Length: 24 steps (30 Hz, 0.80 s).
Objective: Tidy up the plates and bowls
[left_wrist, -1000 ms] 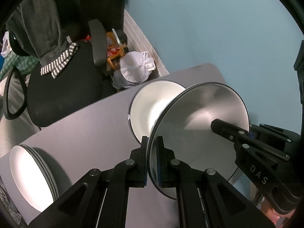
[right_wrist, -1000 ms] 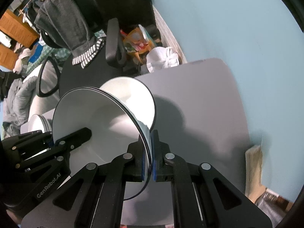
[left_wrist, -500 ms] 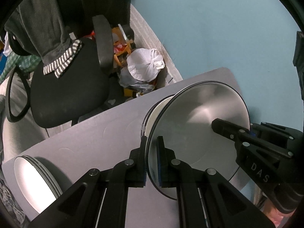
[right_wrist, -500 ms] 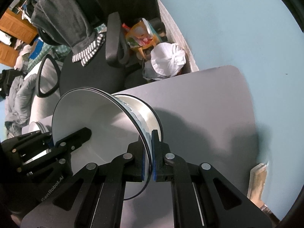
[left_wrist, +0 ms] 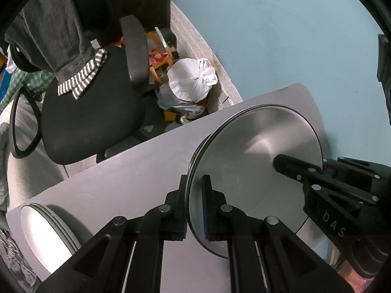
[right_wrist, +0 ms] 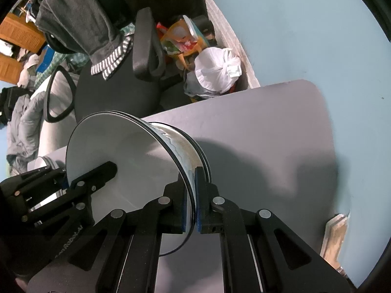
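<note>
you have one metal plate [left_wrist: 254, 161] pinched by its rim from two sides: your left gripper [left_wrist: 194, 202] has its jaws clenched on the near left part of the rim, one pad on the plate's face and one behind it, and your right gripper [right_wrist: 191, 197] has its jaws clenched on the opposite part of the rim in the same way. the plate sits directly over a stack of plates [right_wrist: 199, 151] near the far right corner of the grey surface [left_wrist: 136, 171]; in the right wrist view at least one rim shows just under it, but you cannot count the stack exactly. a second stack of plates [left_wrist: 46, 234] lies at the near left edge of the surface, well apart, showing about three rims.
</note>
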Motion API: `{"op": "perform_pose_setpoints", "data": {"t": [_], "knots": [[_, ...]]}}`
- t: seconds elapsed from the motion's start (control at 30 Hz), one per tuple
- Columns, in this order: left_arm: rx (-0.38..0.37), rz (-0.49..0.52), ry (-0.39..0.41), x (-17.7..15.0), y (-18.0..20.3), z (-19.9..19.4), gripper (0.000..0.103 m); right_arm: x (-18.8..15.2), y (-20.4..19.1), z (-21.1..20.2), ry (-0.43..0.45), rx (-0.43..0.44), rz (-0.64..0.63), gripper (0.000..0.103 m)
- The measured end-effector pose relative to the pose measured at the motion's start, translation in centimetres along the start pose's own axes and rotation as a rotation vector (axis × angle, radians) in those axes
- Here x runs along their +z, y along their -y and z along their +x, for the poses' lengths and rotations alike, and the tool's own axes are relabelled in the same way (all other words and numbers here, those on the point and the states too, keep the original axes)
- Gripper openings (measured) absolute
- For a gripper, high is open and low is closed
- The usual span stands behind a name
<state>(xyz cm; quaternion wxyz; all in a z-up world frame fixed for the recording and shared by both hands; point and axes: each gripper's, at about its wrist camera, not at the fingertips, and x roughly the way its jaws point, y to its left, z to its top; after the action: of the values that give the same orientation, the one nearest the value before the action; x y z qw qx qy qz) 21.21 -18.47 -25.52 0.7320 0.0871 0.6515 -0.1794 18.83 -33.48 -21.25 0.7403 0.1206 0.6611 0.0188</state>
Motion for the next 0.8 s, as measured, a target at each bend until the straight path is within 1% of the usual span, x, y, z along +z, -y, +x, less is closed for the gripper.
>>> {"op": "perform_pose_setpoints", "data": {"t": [0.13, 0.27, 0.37, 0.43, 0.5, 0.53, 0.67, 0.73, 0.8], "knots": [[0.027, 0.014, -0.012, 0.0, 0.1, 0.5, 0.008, 0.1, -0.1, 0.4, -0.032, -0.006, -0.002, 0.005], [0.040, 0.033, -0.012, 0.1, 0.3, 0.5, 0.009, 0.0, -0.2, 0.8, -0.058, -0.009, -0.012, 0.010], [0.060, 0.053, -0.016, 0.3, 0.5, 0.3, 0.010, 0.2, -0.5, 0.7, -0.076, -0.022, -0.029, 0.010], [0.076, 0.061, -0.018, 0.4, 0.5, 0.1, 0.014, 0.4, -0.6, 0.7, -0.087, -0.030, -0.039, 0.010], [0.095, 0.069, -0.013, 0.6, 0.5, -0.2, 0.021, 0.6, -0.7, 0.7, -0.102, -0.037, -0.044, 0.010], [0.106, 0.076, -0.009, 0.7, 0.5, -0.3, 0.022, 0.7, -0.6, 0.8, -0.106, -0.039, -0.045, 0.010], [0.101, 0.076, -0.014, 0.5, 0.2, -0.3, 0.024, 0.8, -0.7, 0.8, -0.109, -0.047, -0.045, 0.011], [0.105, 0.073, -0.009, 0.4, 0.0, -0.5, 0.026, 0.7, -0.8, 0.8, -0.104, -0.054, -0.049, 0.011], [0.103, 0.071, -0.003, 0.4, -0.1, -0.6, 0.027, 0.5, -0.9, 0.7, -0.097, -0.063, -0.051, 0.012]]}}
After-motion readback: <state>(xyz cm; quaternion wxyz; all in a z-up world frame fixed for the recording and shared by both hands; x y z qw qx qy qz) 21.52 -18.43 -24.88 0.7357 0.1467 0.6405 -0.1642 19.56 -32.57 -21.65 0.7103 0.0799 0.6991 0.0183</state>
